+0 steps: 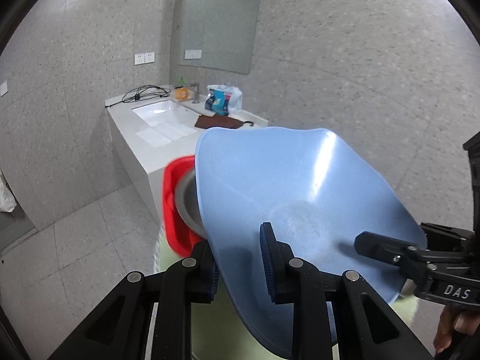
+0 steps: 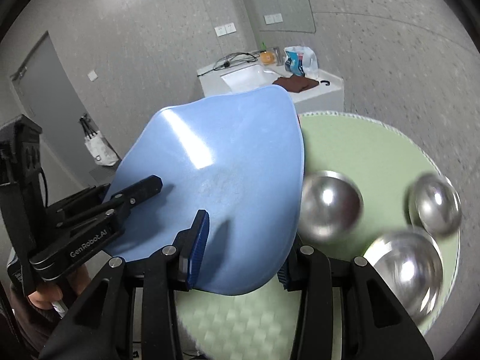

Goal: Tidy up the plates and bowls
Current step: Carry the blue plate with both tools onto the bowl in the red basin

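- The large pale-blue plastic plate (image 1: 288, 186) is held clear of the round green-covered table (image 2: 360, 150), tilted, with both grippers on its near rim.
- Left gripper (image 1: 240, 267): jaws narrowed onto the rim, one blue pad above the plate's face, the other beneath.
- Right gripper (image 2: 240, 258): jaws likewise closed across the rim at the opposite side of the near edge; the far pad is partly hidden under the plate.
- Handling judgement: the plate appears light and stiff, with a glossy, probably slippery surface. The thin rim is the only practical grip point; hold at two well-separated places to stop rotation.
- Three polished steel bowls (image 2: 330, 204) lie upside down on the table to the right of the plate, blurred; they look smooth and liable to slide.
- A red plastic container (image 1: 174, 207) and a grey metal bowl rim (image 1: 187, 201) sit just beyond the plate's left edge, partly hidden by it.
- Obstruction: the raised plate screens much of the table from both cameras; the steel bowls crowd the right side.
- A white sink counter (image 1: 156, 138) stands well apart.
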Demonstrator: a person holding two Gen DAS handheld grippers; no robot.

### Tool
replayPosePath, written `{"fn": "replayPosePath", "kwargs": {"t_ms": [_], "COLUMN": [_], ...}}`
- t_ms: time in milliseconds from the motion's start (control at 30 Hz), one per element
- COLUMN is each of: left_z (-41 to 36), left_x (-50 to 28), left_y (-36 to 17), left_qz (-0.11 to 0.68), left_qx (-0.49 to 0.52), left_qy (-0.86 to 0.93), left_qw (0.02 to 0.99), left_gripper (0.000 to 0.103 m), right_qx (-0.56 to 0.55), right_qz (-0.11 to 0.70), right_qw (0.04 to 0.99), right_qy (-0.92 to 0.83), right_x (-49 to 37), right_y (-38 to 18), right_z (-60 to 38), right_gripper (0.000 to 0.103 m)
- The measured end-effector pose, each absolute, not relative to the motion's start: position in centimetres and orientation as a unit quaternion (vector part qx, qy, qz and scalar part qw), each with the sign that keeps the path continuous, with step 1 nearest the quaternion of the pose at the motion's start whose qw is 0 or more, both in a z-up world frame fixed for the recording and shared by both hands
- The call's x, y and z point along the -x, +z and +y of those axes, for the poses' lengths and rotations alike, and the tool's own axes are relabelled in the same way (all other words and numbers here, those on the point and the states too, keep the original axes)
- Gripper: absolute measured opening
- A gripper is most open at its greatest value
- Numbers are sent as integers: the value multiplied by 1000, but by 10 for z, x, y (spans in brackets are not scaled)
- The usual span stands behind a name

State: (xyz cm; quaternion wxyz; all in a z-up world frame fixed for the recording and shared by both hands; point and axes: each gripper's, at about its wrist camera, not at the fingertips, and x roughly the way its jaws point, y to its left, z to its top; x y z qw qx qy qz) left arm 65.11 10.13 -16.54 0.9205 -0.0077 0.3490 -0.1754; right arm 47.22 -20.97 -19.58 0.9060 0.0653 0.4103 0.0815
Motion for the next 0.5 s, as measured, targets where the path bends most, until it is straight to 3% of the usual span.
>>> {"fn": "replayPosePath", "kwargs": {"t_ms": [267, 500], "left_z": [111, 113], "left_x": [-736, -796], "left_y": [-199, -222], "left_qz": [386, 429], "left_qx": [-17, -23], "left_qy": [-171, -175], "left_qw": [906, 886], "left_gripper": [21, 21], "right_qx": [-86, -90], "right_qz": [445, 485], "right_qw": [889, 869], "right_qy": [62, 37], "right_x": [-570, -607], "right_y": [-229, -261], "right_z": [-203, -201], "right_gripper": [40, 40]}}
